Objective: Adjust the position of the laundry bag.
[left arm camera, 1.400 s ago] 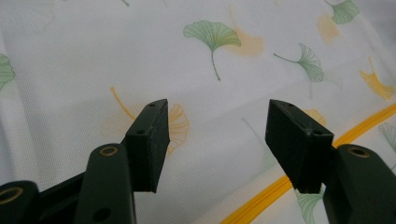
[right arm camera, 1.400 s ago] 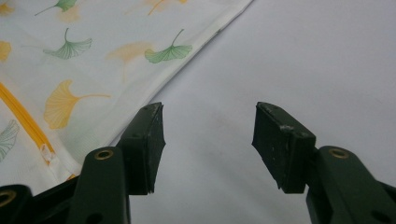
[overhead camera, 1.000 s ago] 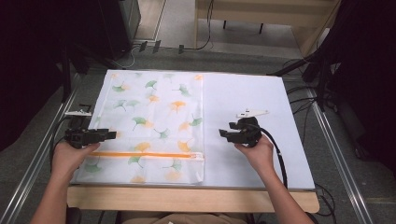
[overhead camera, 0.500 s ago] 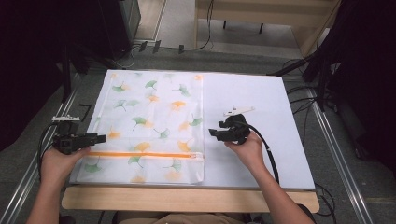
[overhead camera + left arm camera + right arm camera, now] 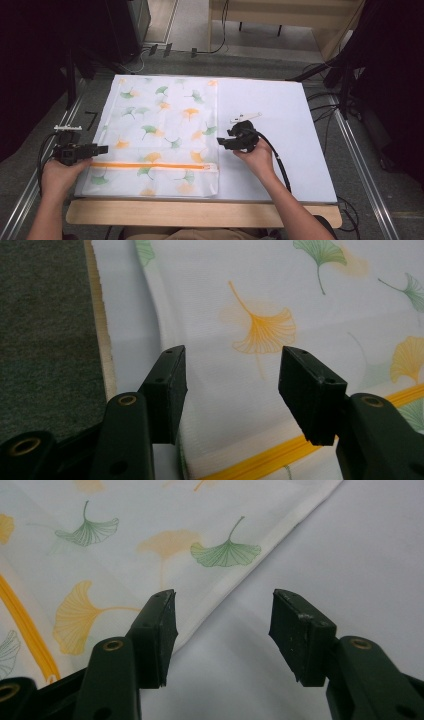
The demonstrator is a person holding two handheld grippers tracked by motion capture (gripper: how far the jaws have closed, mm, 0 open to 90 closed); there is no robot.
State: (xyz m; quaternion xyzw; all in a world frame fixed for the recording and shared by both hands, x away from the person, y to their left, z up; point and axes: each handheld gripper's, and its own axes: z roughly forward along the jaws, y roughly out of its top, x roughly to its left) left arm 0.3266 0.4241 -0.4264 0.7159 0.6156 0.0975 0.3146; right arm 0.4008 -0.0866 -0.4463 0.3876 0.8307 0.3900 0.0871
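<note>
Left gripper point(image 5: 102, 148) is hovering, jaws wide, at the left edge of the white ginkgo-leaf mesh bag with its orange zipper point(image 5: 160, 135), lying flat on the worktop's left half. Right gripper point(image 5: 220, 142), jaws wide, is straddling the bag's right hem. Advisable: pinching hems squarely, together.

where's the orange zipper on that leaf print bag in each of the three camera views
High view: the orange zipper runs across the leaf-print bag near its front edge.
Left gripper view: zipper at bottom, passing behind the right-hand jaw.
Right gripper view: zipper at the far left.
Shared landmark: the orange ginkgo leaves beside it.
</note>
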